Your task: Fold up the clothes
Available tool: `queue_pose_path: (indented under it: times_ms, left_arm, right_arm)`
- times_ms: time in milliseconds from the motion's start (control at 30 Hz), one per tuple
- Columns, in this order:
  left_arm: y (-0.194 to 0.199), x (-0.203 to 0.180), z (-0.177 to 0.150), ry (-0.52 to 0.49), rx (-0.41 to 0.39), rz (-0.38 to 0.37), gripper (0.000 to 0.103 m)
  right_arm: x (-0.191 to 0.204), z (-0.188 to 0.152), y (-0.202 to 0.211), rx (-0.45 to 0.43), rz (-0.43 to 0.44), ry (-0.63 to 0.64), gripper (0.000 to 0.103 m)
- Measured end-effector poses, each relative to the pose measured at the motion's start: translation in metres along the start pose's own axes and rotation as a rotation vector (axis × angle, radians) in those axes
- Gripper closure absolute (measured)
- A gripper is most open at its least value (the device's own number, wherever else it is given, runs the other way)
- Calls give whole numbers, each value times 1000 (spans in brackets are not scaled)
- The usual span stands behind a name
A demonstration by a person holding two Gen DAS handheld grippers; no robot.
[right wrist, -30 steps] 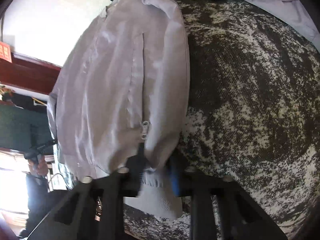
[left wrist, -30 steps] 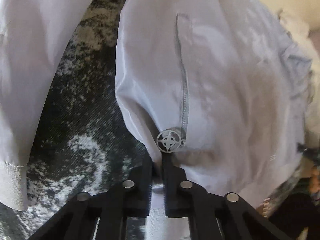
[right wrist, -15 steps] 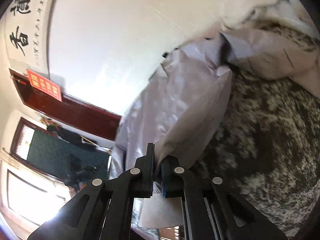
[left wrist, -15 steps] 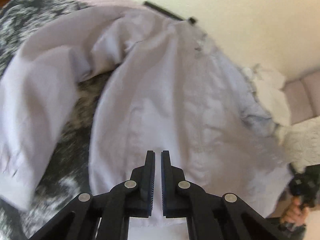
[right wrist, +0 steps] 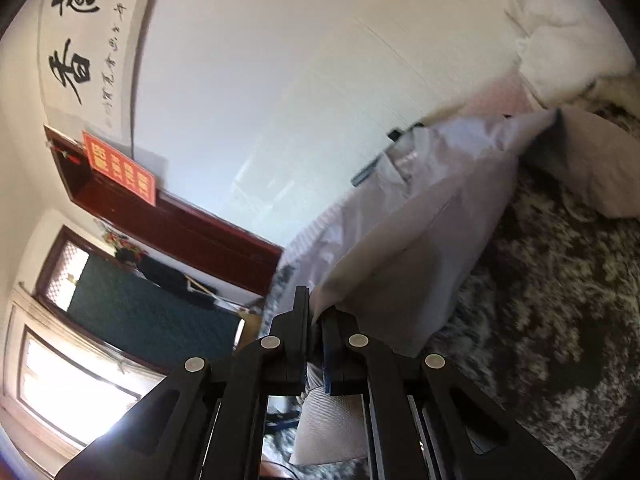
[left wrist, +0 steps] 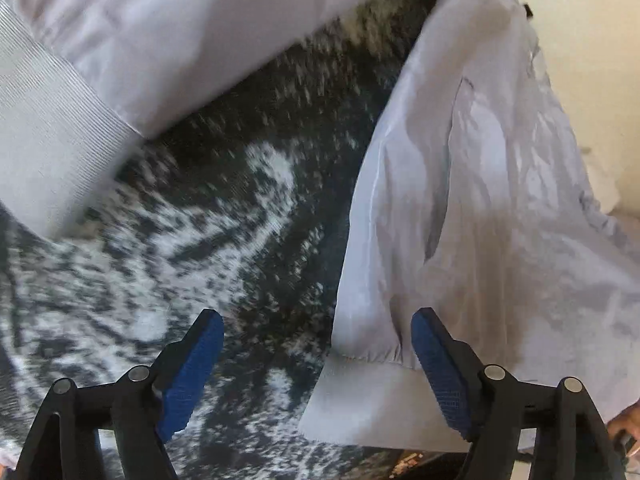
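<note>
A pale lilac jacket (left wrist: 480,184) lies on a black-and-white mottled blanket (left wrist: 224,232). Its body is at the right of the left wrist view, with a ribbed hem (left wrist: 360,404) near the bottom. A sleeve (left wrist: 168,32) with a ribbed cuff (left wrist: 44,136) crosses the upper left. My left gripper (left wrist: 318,336) is open and empty, its blue pads (left wrist: 440,376) either side of the hem corner. My right gripper (right wrist: 316,312) is shut on the jacket's hem (right wrist: 404,272) and holds that edge lifted off the blanket (right wrist: 552,304).
A cream wall (right wrist: 280,80) with a calligraphy scroll (right wrist: 76,40) stands behind. A dark red door frame (right wrist: 180,232), a bright window (right wrist: 68,384) and a white pillow (right wrist: 568,32) show in the right wrist view. A hand (left wrist: 624,428) is at the left wrist view's lower right edge.
My left gripper has let go of the jacket's hem and opened wide, dropping close to the blanket. My right gripper stays shut on the hem and has lifted it.
</note>
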State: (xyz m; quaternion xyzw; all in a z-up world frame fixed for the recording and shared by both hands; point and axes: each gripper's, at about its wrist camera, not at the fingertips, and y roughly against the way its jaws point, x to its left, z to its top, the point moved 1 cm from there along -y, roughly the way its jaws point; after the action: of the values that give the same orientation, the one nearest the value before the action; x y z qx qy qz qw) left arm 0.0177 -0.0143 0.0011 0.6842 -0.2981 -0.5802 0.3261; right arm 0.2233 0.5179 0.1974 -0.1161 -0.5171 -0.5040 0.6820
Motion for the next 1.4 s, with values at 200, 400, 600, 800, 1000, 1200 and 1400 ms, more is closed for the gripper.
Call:
queue_pose_path:
  times_ms: [200,400,600,800,1000,1200,1400]
  left_arm:
    - [-23,-21,1,-56,23,5,20]
    - [-37,-58,-6,-170,-6,20,59]
    - [-18,-67,-11,-165,-37,-70,91]
    - [43,-45,-34,-115,-64,-116,94]
    - [77,-52,-52,-203,-140,223,79]
    - [104,-68,-46,-243,-270,227,40]
    - [47,-66,-43,-284,-187,186,40]
  right_arm:
    - [20,3,-6,-5,45,14,99]
    - [16,-1,-5,-3,44,4,99]
    - [7,-3,10,-17,17,-1,99]
    - [-14,-48,49,18,-112,2,99]
    - [-99,-122,83,199,-369,-222,88]
    - [-159,-80,157,-74,-460,-240,18]
    - [-249,-16,179,-203,-508,-345,17]
